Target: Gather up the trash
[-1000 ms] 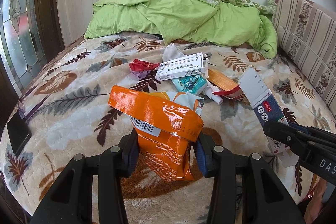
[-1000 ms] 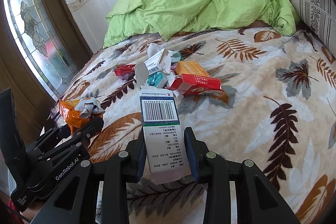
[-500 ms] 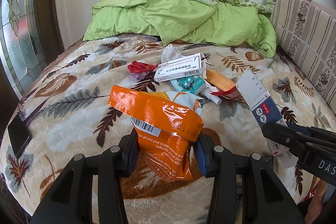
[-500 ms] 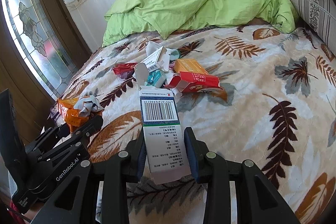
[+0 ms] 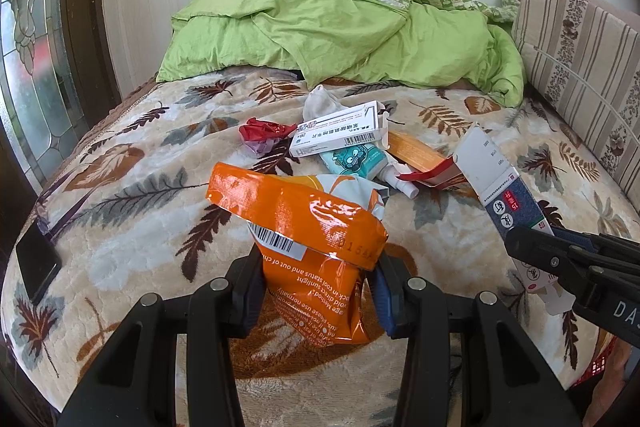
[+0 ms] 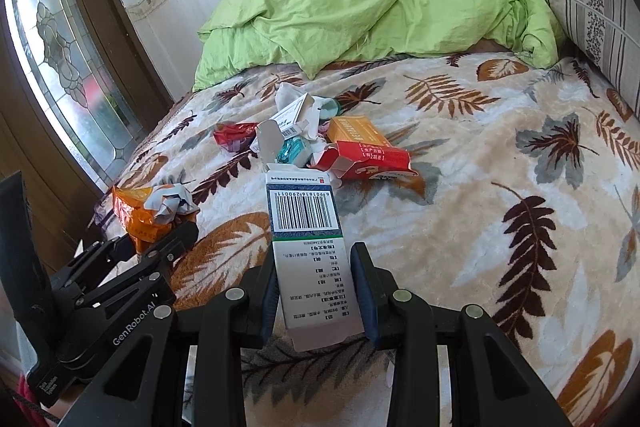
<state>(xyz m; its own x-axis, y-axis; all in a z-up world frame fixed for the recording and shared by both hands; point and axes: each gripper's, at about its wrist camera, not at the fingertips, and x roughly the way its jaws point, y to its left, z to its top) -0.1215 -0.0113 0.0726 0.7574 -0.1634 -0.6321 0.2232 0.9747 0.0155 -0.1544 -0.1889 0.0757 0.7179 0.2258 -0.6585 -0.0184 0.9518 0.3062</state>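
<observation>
Two items are secured above the leaf-print blanket (image 6: 500, 155): left gripper (image 5: 318, 281) pinches a glossy, crinkled orange snack bag (image 5: 308, 223); right gripper (image 6: 316, 291) clamps a flat cardboard medicine box (image 6: 310, 247). Carry-off stage, apparently; next, a bin, none visible. Cartons, tube and wrappers remain in the pile (image 6: 320, 143) mid-bed.

Your left gripper (image 5: 316, 279) angled down, jaws clamped on orange snack bag (image 5: 308, 223). Your right gripper (image 6: 316, 295) angled down alongside, jaws pinching white medicine box (image 6: 310, 247).
</observation>
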